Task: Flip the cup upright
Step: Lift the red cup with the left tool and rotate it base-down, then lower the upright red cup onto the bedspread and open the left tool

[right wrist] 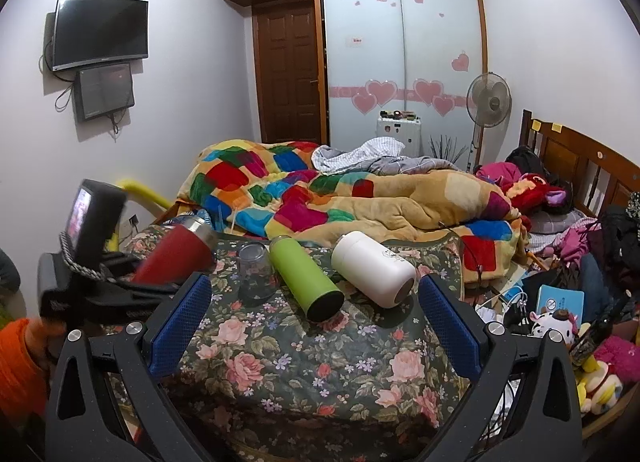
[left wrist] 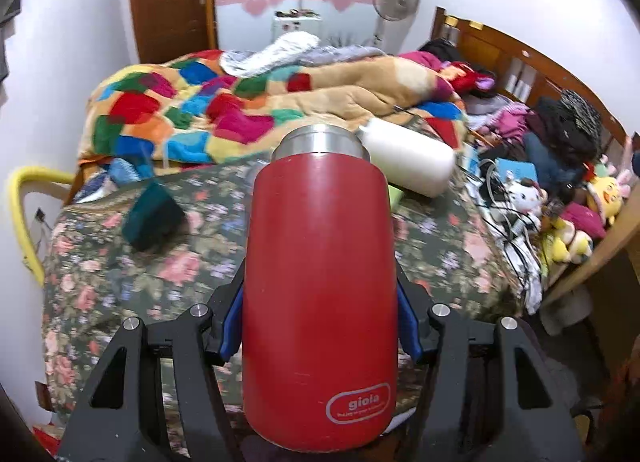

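My left gripper (left wrist: 320,326) is shut on a red cup (left wrist: 320,294), a red flask with a steel neck. It holds the cup off the floral cloth (left wrist: 120,270), tilted, neck pointing away from the camera. In the right wrist view the same red cup (right wrist: 172,258) is at the left, raised and slanted, neck up and to the right. My right gripper (right wrist: 312,326) is open and empty above the floral cloth (right wrist: 304,374). A green flask (right wrist: 304,278) and a white flask (right wrist: 372,274) lie on their sides ahead of it.
A clear glass (right wrist: 256,270) stands mouth down left of the green flask. A dark green block (left wrist: 152,218) lies on the cloth at left. A patchwork blanket (right wrist: 320,198) is heaped behind. Cables, toys and clothes (right wrist: 560,302) crowd the right side.
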`<state>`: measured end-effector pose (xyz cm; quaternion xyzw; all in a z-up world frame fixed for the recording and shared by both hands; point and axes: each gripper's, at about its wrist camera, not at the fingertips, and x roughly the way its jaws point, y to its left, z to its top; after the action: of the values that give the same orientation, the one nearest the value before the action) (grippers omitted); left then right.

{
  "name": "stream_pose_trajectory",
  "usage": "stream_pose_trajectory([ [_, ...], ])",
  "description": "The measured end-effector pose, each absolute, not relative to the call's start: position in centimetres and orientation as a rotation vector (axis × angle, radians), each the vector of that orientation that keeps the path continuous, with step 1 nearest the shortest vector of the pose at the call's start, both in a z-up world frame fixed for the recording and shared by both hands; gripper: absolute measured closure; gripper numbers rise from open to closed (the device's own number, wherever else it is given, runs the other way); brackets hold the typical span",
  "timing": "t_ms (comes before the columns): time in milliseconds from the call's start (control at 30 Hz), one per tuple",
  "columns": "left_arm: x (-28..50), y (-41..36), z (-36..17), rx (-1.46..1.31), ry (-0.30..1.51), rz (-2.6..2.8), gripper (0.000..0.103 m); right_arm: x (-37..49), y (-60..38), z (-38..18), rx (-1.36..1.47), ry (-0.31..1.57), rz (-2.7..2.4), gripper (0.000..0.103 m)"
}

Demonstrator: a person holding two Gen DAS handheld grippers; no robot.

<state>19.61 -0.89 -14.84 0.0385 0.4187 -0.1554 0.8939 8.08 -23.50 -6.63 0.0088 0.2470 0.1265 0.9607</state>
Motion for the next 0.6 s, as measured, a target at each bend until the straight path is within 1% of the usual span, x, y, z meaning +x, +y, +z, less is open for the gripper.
stream_pose_trajectory([
  [200,20.4,-4.0,-18.3,0.081,0.935,-0.37,0.042,7.7,-23.8,-6.8,0.015,0.504,0.248,0.0],
  [333,21.7,-5.5,-21.8,0.099,1.005,-0.367,0.042,7.7,-24.1,-7.3,0.009,0.518,0.234,0.0],
  [600,23.9,-5.9,-26.7,0.069,1.096,-0.331,0.042,8.8,-24.7,-9.5,0.013,0.593,0.219,0.0],
])
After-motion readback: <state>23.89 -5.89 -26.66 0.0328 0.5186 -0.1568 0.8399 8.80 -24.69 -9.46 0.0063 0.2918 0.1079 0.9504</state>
